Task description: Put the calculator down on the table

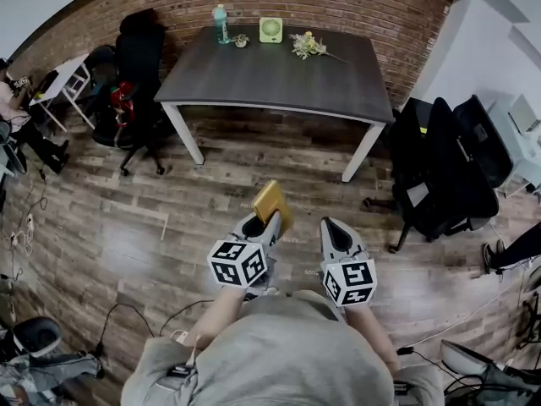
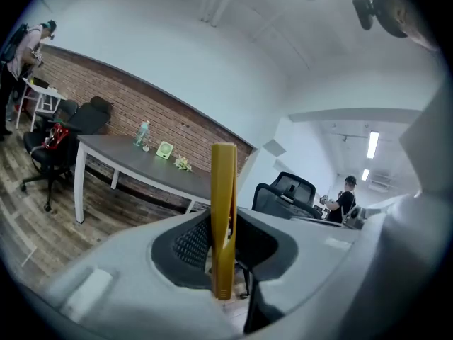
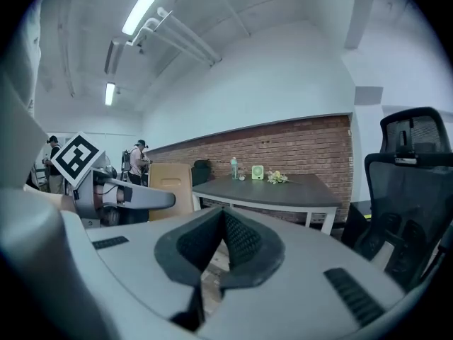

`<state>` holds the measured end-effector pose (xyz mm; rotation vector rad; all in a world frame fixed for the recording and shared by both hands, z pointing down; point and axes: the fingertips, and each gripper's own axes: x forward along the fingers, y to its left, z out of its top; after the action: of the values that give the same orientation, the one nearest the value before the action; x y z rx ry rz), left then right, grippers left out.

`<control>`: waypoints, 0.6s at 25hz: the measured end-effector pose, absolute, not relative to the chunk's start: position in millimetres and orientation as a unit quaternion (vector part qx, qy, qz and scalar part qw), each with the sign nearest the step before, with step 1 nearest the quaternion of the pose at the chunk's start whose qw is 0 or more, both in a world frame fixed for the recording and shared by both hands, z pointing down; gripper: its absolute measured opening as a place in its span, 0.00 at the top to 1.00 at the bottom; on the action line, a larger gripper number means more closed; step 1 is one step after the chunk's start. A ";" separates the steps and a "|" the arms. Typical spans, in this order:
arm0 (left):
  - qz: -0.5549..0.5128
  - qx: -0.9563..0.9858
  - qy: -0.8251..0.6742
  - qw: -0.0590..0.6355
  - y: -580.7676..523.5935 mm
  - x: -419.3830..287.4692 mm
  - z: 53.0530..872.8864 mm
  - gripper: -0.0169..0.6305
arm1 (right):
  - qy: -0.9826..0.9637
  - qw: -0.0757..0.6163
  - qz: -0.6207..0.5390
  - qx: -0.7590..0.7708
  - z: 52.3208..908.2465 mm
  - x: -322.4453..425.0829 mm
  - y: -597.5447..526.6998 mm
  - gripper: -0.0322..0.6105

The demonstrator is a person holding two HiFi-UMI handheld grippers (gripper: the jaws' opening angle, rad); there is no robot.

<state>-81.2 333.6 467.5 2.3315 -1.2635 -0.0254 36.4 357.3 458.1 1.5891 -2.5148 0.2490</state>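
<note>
Calculator (image 2: pixel 224 211), gold and slim, pinched edge-on between the pads of the left gripper (image 1: pixel 265 225), jaws clenched on its lower part, upper end sticking out toward the table (image 1: pixel 279 83). Held in the air well short of the table's near edge, over the wood-plank floor (image 1: pixel 127 227), not yet set down on the dark grey top. Right gripper (image 1: pixel 332 227) just beside the left one, equally short of the table, jaws pressed together at the tips with nothing between them. Along the table's far edge, close to the brick wall (image 1: pixel 338 7): a clear bottle (image 1: pixel 221 24) with a green cap, a small green fan (image 1: pixel 270 30) and a sprig of flowers (image 1: pixel 307 46), each apart from the next. Black office chair (image 1: pixel 139 66) just left of the table, two more black chairs (image 1: pixel 444 167) off its right end. Cables (image 1: pixel 177 311) on the floor on the near side of the table.
</note>
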 end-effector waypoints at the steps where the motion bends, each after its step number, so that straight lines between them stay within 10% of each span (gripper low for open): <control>1: -0.009 0.853 -0.462 0.242 335.0 -82.8 467.1 0.84 | -0.840 0.076 0.084 0.531 457.9 34.2 358.6 0.95; 15: -0.010 0.860 -0.451 0.241 345.3 -109.5 467.2 0.84 | -0.844 0.056 0.102 0.523 461.9 1.8 372.5 0.95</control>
<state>-109.5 345.3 467.2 2.3514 -1.2327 -0.0271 1.8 372.5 461.9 1.5858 -2.5615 0.3103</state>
